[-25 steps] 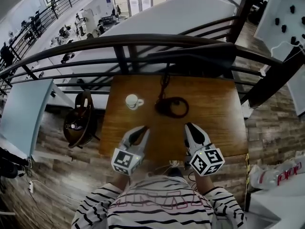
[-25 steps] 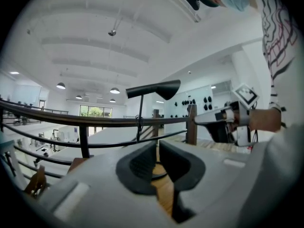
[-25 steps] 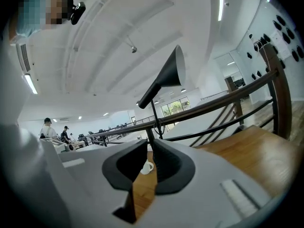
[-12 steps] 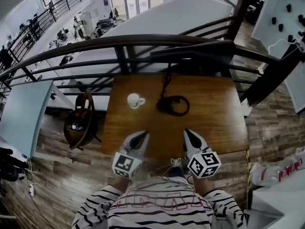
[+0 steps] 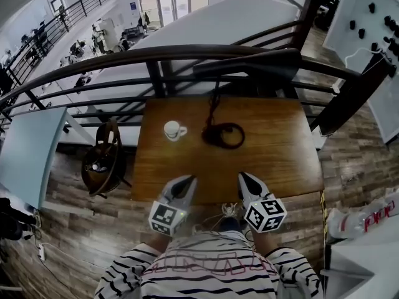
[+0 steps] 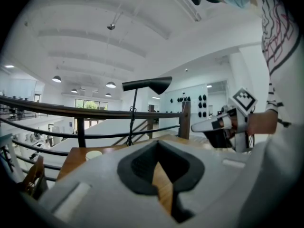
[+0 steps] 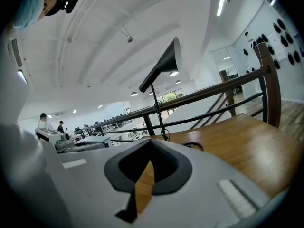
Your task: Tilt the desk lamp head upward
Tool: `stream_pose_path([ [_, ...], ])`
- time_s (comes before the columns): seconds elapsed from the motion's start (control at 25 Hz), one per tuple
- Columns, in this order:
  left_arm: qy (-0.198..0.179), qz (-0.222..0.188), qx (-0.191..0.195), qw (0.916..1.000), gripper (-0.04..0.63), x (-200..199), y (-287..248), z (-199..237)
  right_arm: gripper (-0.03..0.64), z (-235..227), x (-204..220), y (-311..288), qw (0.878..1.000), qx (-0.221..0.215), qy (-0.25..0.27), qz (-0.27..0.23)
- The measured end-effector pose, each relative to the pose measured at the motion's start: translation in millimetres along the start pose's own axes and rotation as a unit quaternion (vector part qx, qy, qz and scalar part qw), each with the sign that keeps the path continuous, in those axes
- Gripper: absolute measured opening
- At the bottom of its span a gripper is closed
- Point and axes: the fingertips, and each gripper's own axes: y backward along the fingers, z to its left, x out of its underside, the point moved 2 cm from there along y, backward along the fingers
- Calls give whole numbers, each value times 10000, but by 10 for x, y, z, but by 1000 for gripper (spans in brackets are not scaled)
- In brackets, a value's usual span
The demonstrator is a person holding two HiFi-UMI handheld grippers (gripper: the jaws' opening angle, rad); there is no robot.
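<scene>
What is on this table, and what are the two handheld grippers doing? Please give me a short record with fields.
Setting: wooden table beside a dark railing, open hall below
Lamp: black desk lamp, base at the table's far side, head high above it
Other item: white cup left of the base
Left gripper: shut, empty, at the table's near edge
Right gripper: shut, empty, at the near edge
Task status: neither gripper touches the lamp
</scene>
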Motion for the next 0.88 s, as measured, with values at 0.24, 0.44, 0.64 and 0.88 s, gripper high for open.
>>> stream_pose_path([
  [0.24, -22, 11, 21, 10000, 3, 34, 87, -25, 0, 85, 102, 36, 9999, 9, 94, 77],
  [0.44, -32, 2, -11, 10000, 3, 35, 124, -36, 0, 142, 85, 38, 9996, -4, 250, 90],
  [0.64, -19, -33, -87, 10000, 3, 60, 213, -13, 0, 214, 107, 36, 9995, -42, 296, 55],
  [0.88, -27, -65, -129, 9999, 3, 47, 264, -2, 0, 260, 78, 31, 9995, -15, 309, -3],
])
